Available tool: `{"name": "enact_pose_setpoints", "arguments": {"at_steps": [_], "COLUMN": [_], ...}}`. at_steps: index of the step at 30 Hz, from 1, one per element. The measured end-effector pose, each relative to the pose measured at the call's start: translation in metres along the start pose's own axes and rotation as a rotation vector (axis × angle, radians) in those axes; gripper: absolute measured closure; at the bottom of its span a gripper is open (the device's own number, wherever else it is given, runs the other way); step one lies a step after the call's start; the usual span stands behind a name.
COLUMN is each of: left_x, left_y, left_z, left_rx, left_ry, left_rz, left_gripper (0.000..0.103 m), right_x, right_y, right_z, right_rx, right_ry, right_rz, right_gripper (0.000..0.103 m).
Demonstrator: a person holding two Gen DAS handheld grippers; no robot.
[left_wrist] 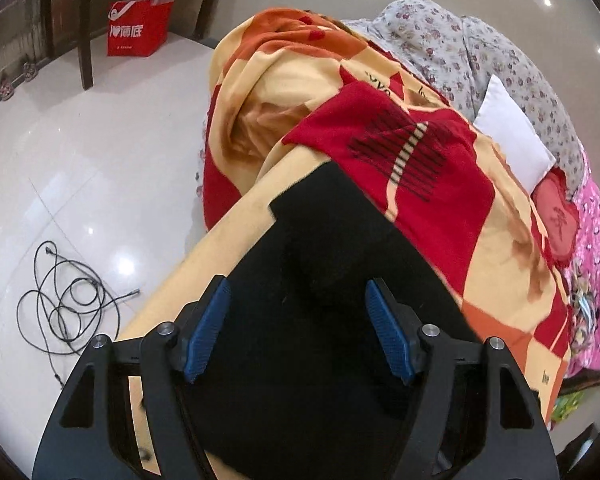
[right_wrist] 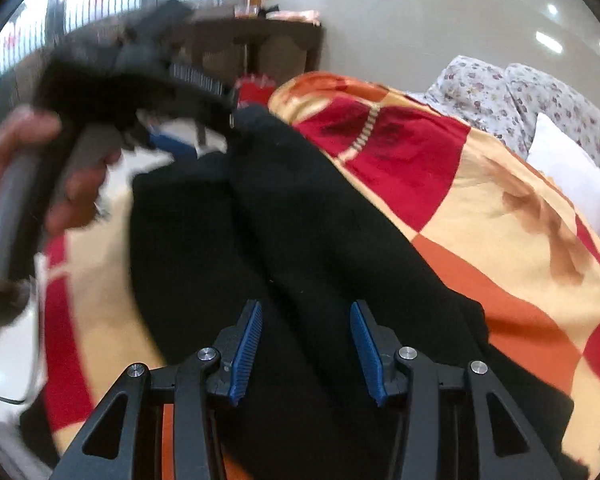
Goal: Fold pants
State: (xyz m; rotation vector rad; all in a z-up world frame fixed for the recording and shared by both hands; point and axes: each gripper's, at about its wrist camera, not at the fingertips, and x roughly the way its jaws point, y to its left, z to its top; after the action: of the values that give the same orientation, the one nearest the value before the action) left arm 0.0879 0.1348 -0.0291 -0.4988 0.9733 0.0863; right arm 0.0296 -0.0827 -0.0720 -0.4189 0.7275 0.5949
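Note:
Black pants lie on a red, orange and cream blanket on the bed. In the left wrist view my left gripper is open just above the pants, its blue pads apart with nothing between them. In the right wrist view the pants run away from me as two legs side by side. My right gripper is open above their near end. The left gripper, blurred and held by a hand, is at the pants' far end.
A floral pillow and a white cushion lie at the bed's far end, with pink fabric at right. A red bag and a coiled black cable lie on the white tile floor at left.

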Motion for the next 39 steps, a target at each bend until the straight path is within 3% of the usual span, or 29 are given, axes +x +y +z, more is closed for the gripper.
{"name": "enact_pose_setpoints", "arguments": {"at_steps": [1,2,3,4,5,8,14,17,20,22,25,27,31,33,37,39], "left_x": [0.002,0.004,0.008,0.012,0.014,0.009,-0.045,-0.073,-0.070,-0.049,-0.046,-0.056,-0.081,-0.088,-0.078,-0.067], "left_y": [-0.003,-0.005,-0.009,-0.012,-0.015,-0.022,-0.005,0.008,0.028,0.042,0.048,0.045,0.040,0.039,0.024,0.010], "left_z": [0.002,0.004,0.006,0.007,0.009,0.011,-0.001,-0.025,-0.046,-0.054,-0.057,-0.054,-0.051,-0.049,-0.049,-0.052], "left_rx": [0.006,0.011,0.022,0.028,0.030,0.052,0.063,0.102,0.104,0.084,0.078,0.079,0.083,0.061,0.108,0.152], "left_ry": [-0.010,-0.017,-0.019,-0.007,0.008,0.000,-0.026,-0.067,-0.056,-0.005,-0.002,-0.019,-0.129,-0.152,-0.130,-0.110], "left_rz": [0.000,-0.002,-0.007,-0.019,-0.026,-0.014,-0.136,-0.116,-0.032,0.041,0.035,0.036,0.128,0.088,0.083,0.077], "left_gripper": [0.033,0.033,0.040,0.058,0.065,0.083,0.087,0.088,0.088,0.088,0.087,0.084,0.084,0.084,0.084,0.084], "right_x": [0.001,0.000,-0.002,-0.003,-0.001,-0.004,-0.058,-0.067,-0.047,-0.028,-0.039,-0.064,-0.085,-0.075,-0.028,-0.014], "right_y": [-0.003,-0.009,-0.015,-0.026,-0.039,-0.058,-0.034,-0.007,0.011,0.015,0.007,-0.014,-0.066,-0.087,-0.105,-0.102], "right_z": [0.000,0.001,0.003,0.003,0.003,0.003,0.003,-0.010,-0.024,-0.030,-0.028,-0.026,-0.027,-0.025,-0.017,-0.013], "right_rx": [0.008,0.029,0.062,0.131,0.210,0.348,0.309,0.269,0.263,0.300,0.324,0.340,0.453,0.503,0.560,0.528], "right_ry": [-0.010,-0.018,-0.037,-0.065,-0.074,-0.088,-0.143,-0.107,-0.053,0.014,0.003,-0.048,-0.108,-0.087,-0.010,0.017], "right_rz": [0.006,0.015,0.044,0.126,0.185,0.286,0.407,0.430,0.404,0.412,0.439,0.393,0.233,0.167,0.177,0.194], "right_gripper": [0.063,0.078,0.086,0.093,0.096,0.097,0.097,0.097,0.097,0.097,0.094,0.090,0.056,0.056,0.057,0.074]}}
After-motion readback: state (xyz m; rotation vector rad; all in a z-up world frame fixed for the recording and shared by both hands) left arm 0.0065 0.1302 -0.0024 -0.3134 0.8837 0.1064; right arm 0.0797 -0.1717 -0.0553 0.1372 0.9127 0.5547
